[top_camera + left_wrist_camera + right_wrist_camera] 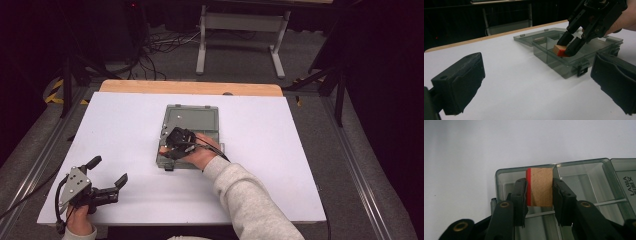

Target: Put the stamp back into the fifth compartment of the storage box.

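Observation:
A wooden block [539, 187] with one red face is clamped between the jaws of my right gripper [539, 195], which is shut on it. The block [559, 50] hangs just inside a corner compartment of a clear grey plastic organizer box [574, 65]. Seen from above, the right gripper [170, 146] is over the near left corner of the box [200, 121], whose lid lies flat open behind it. Down at the table's near left corner, my left gripper [107, 172] is open with nothing between its jaws. It points toward the box.
A white sheet [125, 130] covers the table, with a wooden edge [190, 88] at the far side. Beyond it stand a grey metal frame [240, 35] and floor cables [155, 50]. Metal rails [40, 160] run along both sides.

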Motion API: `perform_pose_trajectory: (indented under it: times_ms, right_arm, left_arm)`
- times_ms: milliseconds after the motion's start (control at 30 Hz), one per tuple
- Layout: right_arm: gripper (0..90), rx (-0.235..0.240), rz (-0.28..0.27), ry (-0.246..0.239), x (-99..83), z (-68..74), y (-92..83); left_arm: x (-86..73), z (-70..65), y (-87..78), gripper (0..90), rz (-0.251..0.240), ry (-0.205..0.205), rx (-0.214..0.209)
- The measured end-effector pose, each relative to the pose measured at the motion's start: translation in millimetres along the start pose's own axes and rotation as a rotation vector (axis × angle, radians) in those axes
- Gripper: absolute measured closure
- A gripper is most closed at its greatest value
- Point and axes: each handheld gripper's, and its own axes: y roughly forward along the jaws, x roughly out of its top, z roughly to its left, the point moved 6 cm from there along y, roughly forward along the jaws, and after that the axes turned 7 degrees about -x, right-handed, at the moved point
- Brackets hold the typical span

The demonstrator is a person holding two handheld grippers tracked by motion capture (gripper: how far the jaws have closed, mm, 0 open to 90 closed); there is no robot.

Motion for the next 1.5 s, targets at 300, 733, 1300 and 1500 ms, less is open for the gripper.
perform_pose_trajectory:
  times_ms: [300, 733, 1300, 1500]
  right_arm:
    - [66.0, 0.013, 0.014, -0.003, -1.4, 1.0, 3.4]
    - [66.0, 0.022, 0.03, -0.002, -3.0, 2.1, 7.0]
    - [58.9, 0.01, 0.002, -0.001, -0.4, 0.7, 1.8]
    - [51.0, -0.007, -0.046, 0.021, 4.9, -1.0, -10.2]
  left_arm:
    - [-0.1, -0.1, 0.1, 0.2, 0.0, -0.002, -0.002]
    - [-0.1, -0.1, 0.1, 0.2, 0.0, -0.002, -0.004]
    - [0.2, -0.2, 1.0, 0.2, -0.001, -0.002, -0.004]
    - [-0.1, 0.1, 0.6, 0.2, 0.001, 0.0, -0.007]
